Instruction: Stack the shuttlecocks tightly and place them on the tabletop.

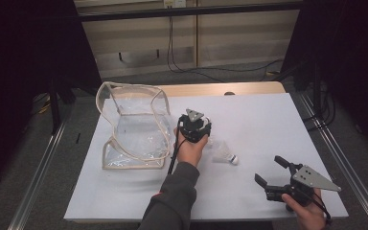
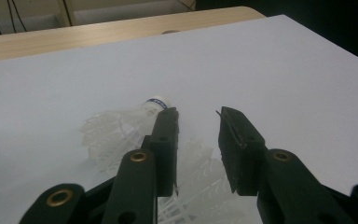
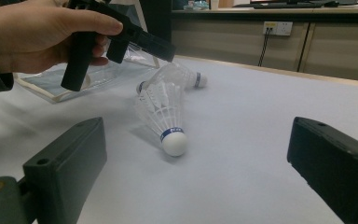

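Two hands low: left tongs (image 1: 200,133) over shuttlecocks (image 1: 225,154), right tongs (image 1: 269,171) apart

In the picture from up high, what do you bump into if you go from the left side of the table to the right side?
Clear bag → left gripper → shuttlecock → right gripper.

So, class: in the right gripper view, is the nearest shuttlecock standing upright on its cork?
No, the nearest shuttlecock lies on its side on the white table, its cork pointing toward the camera.
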